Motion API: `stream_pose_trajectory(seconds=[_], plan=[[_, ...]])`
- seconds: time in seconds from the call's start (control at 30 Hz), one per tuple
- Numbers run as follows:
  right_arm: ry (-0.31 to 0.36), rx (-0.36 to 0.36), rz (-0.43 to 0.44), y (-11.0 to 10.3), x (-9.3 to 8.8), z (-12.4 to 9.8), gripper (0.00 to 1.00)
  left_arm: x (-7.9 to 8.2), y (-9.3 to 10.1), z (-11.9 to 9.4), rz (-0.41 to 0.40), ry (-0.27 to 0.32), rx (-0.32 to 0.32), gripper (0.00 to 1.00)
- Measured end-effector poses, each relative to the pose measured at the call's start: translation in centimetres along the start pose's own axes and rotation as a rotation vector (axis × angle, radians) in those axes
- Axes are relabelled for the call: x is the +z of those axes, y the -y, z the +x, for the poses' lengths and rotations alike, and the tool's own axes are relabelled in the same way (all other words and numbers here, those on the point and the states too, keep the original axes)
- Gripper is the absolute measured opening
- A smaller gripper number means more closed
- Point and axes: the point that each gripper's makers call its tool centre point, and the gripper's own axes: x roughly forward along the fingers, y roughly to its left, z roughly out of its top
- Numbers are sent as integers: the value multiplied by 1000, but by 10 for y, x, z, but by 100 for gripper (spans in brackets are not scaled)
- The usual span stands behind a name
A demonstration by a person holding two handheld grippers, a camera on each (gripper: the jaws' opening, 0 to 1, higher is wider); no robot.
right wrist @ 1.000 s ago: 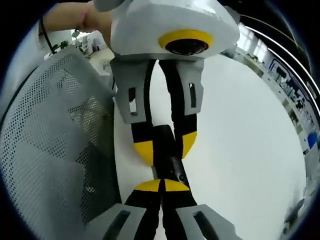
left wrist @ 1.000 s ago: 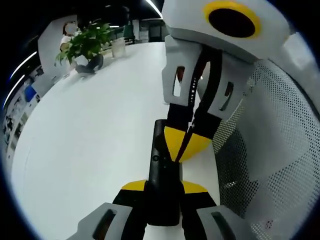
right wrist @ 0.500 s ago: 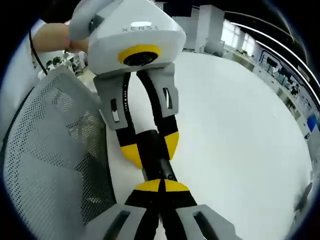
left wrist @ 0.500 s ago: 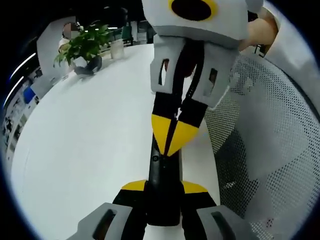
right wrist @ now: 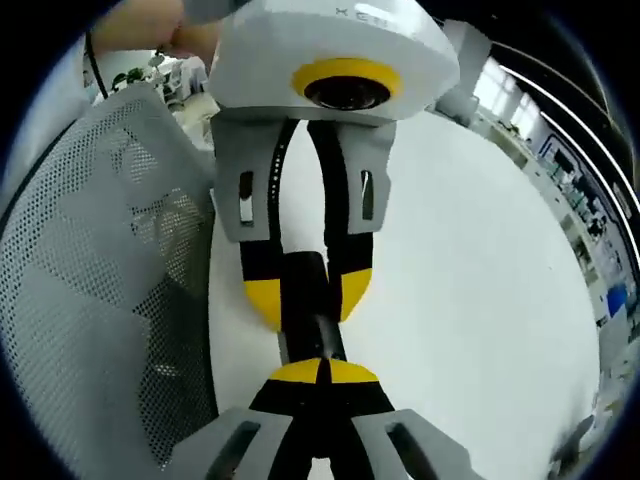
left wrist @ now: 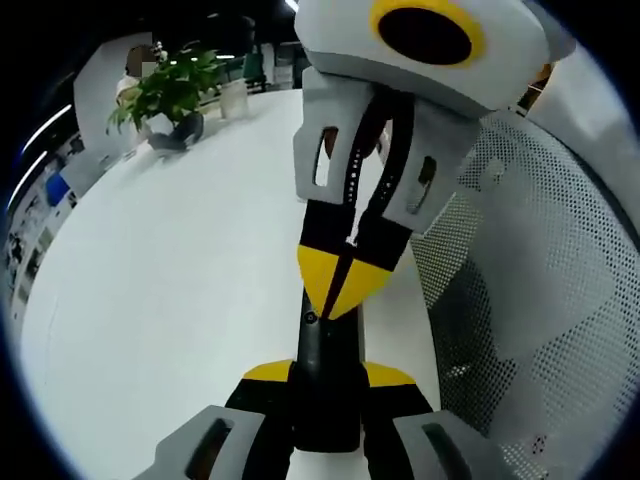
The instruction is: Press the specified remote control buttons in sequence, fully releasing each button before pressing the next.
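Note:
A long black remote [left wrist: 325, 400] lies lengthwise between the yellow-tipped jaws of my left gripper [left wrist: 328, 375], which is shut on its sides. My right gripper [left wrist: 338, 285] comes down from above with its yellow tips shut into one point. That point sits over the remote's upper face next to a small round button [left wrist: 312, 317]; I cannot tell whether it touches. In the right gripper view my right gripper [right wrist: 320, 372] is shut at the bottom. Just beyond it the left gripper [right wrist: 305, 295] clasps the remote [right wrist: 305, 285].
The remote hovers near the edge of a broad white table [left wrist: 170, 260]. A potted plant [left wrist: 170, 88] and a white cup [left wrist: 237, 95] stand at its far end. A grey mesh chair back [left wrist: 530, 300] is close beside the grippers [right wrist: 90, 300]. A person's hand [right wrist: 150, 25] holds the left gripper.
The right gripper's shut tips moved from the remote's far right side toward its middle, near the round button. The right gripper view drew back, then came close again. The left gripper kept its hold.

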Motion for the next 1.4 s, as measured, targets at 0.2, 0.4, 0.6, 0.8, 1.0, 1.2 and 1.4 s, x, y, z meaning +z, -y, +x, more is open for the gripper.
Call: stream_pose_trajectory(seconds=[0.2, 0.4, 0.6, 0.8, 1.0, 1.2, 1.4], plan=[[2, -14, 13, 1, -1, 2, 0, 0, 0, 0, 6, -3, 4, 22], [22, -10, 85, 1, 0, 1, 0, 0, 1, 0, 11, -4, 9, 22], [36, 64, 196, 8, 0, -1, 0, 0, 0, 0, 4, -3, 9, 22], [6, 110, 179, 12, -1, 0, 0, 0, 0, 0, 1, -1, 11, 22], [-28, 156, 184, 12, 0, 2, 0, 0, 0, 0, -9, 12, 6, 22], [-67, 175, 188, 14, 0, 5, 0, 1, -1, 0, -11, 18, 3, 22], [-67, 171, 282, 15, -1, 5, 0, 1, 0, 0, -10, 28, 10, 22]])
